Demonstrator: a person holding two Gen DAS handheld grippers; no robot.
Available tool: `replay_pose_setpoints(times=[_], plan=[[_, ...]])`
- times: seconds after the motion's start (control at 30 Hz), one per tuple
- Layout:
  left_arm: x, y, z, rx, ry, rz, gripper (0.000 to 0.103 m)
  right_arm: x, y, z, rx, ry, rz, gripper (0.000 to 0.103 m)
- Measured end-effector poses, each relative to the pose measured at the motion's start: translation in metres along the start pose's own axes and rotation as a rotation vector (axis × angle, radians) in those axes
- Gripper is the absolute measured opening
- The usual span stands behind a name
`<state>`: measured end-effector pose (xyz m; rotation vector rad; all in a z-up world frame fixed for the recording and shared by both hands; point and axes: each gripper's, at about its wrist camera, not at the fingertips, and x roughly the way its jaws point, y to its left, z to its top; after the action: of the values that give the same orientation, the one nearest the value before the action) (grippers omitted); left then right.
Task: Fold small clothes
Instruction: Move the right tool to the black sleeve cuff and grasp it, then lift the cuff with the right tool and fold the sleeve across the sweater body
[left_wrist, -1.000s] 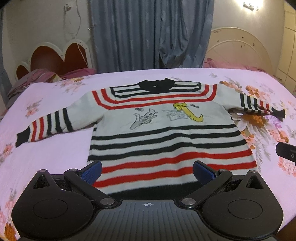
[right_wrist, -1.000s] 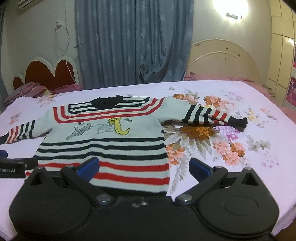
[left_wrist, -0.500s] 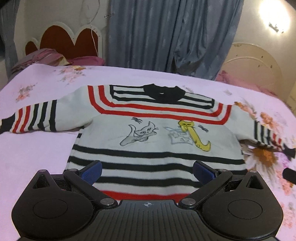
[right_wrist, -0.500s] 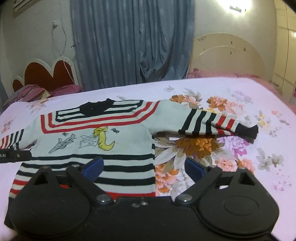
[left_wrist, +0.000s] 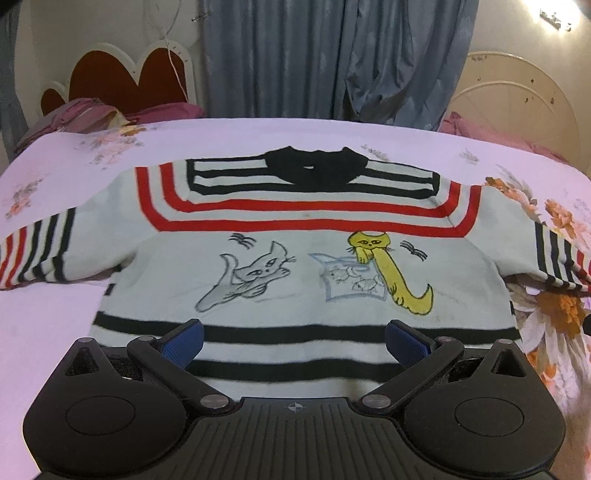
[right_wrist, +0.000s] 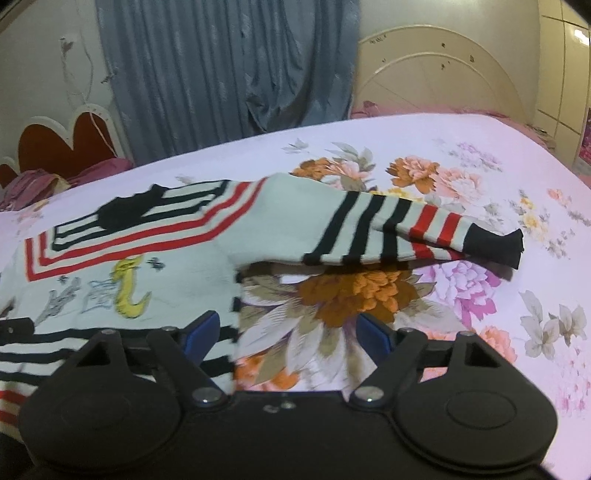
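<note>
A small white sweater (left_wrist: 303, 266) with red and black stripes and two cat drawings lies flat on the bed, sleeves spread out. My left gripper (left_wrist: 294, 341) hovers over its lower striped body, open, blue pads wide apart with nothing pinched. In the right wrist view the sweater's body (right_wrist: 122, 266) fills the left side and its striped sleeve (right_wrist: 388, 232) reaches right, ending in a black cuff. My right gripper (right_wrist: 290, 334) hangs over the sweater's right side edge below the armpit. Its jaws are closing, and the pads do not press on the cloth.
The bed sheet (right_wrist: 480, 317) is pink with large flowers. A red heart-shaped headboard (left_wrist: 122, 85) and pink pillows (left_wrist: 81, 118) stand at the far left, blue curtains (left_wrist: 332, 55) behind, a cream headboard (right_wrist: 436, 77) at the far right.
Both grippers have come forward and lower over the sweater, so it looks larger. The right gripper has shifted toward the sweater's right side edge and its jaws have narrowed.
</note>
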<state>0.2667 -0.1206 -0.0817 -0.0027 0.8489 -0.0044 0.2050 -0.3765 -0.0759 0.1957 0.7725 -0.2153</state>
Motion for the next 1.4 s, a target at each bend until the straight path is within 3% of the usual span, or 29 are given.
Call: replay_pose_setpoints(times=[0.43, 0.97, 1.07, 1.13, 1.3, 1.4], plan=[[0.036, -0.016, 0.011, 0.006, 0.033, 0.027, 0.103, 0.065, -0.094, 0.017, 0.232, 0.068, -0.089, 0.074], [0.059, 0.012, 0.017, -0.033, 0.059, 0.105, 0.103, 0.103, -0.155, 0.045, 0.477, -0.036, -0.089, 0.074], [0.062, 0.015, 0.02, -0.03, 0.051, 0.107, 0.103, 0.105, -0.166, 0.049, 0.53, -0.062, -0.117, 0.058], [0.064, 0.016, 0.022, -0.031, 0.054, 0.105, 0.103, 0.106, -0.171, 0.05, 0.551, -0.076, -0.153, 0.033], [0.066, 0.024, 0.025, -0.047, 0.056, 0.061, 0.103, 0.105, -0.171, 0.05, 0.544, -0.108, -0.164, 0.019], [0.065, 0.03, 0.026, -0.069, 0.055, 0.045, 0.103, 0.098, -0.157, 0.055, 0.49, -0.149, -0.168, 0.016]])
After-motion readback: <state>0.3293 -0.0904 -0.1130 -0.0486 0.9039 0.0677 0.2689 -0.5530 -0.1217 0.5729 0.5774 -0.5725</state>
